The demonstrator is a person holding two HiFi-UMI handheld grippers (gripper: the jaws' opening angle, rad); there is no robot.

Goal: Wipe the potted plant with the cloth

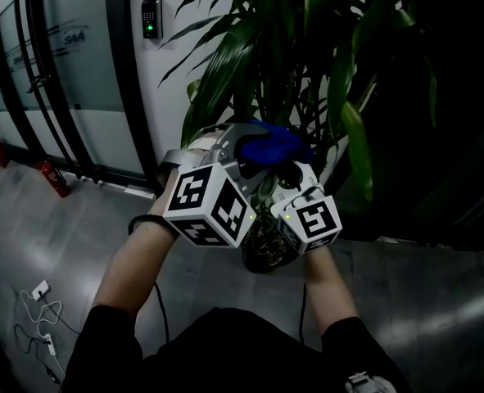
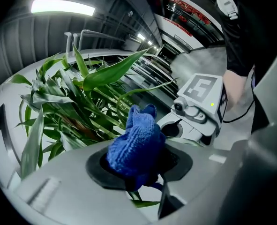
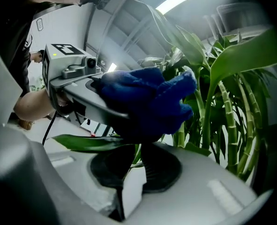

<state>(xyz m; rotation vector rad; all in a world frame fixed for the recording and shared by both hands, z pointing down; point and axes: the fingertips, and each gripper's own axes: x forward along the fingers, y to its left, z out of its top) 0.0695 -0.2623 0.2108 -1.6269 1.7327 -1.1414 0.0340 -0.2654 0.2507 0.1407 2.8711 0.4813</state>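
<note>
Cloth (image 2: 136, 142), blue and bunched, sits clamped in my left claw (image 2: 139, 172). The jaws are closed on its lower part and the rest bulges up above the pads. In the head view I see both claws held close together, right up against the plant (image 1: 291, 39), with the cloth at the front of the left claw among the lower leaves.

From the right gripper view, my right claw (image 3: 129, 172) has its jaws a narrow gap apart, with light showing between the pads. A long leaf (image 3: 89, 142) comes in from the left, lying nearly flat, and its end reaches into that gap. I cannot tell whether the pads touch it. The cloth hangs just above the right claw's jaws, directly over the near end of that leaf, and seems to rest against it. The left claw's jaw stretches in from the left behind the cloth.

From the left gripper view, the right claw stands just beside the cloth on its right. Stems and leaves of the plant fan out to the left and behind.
</note>
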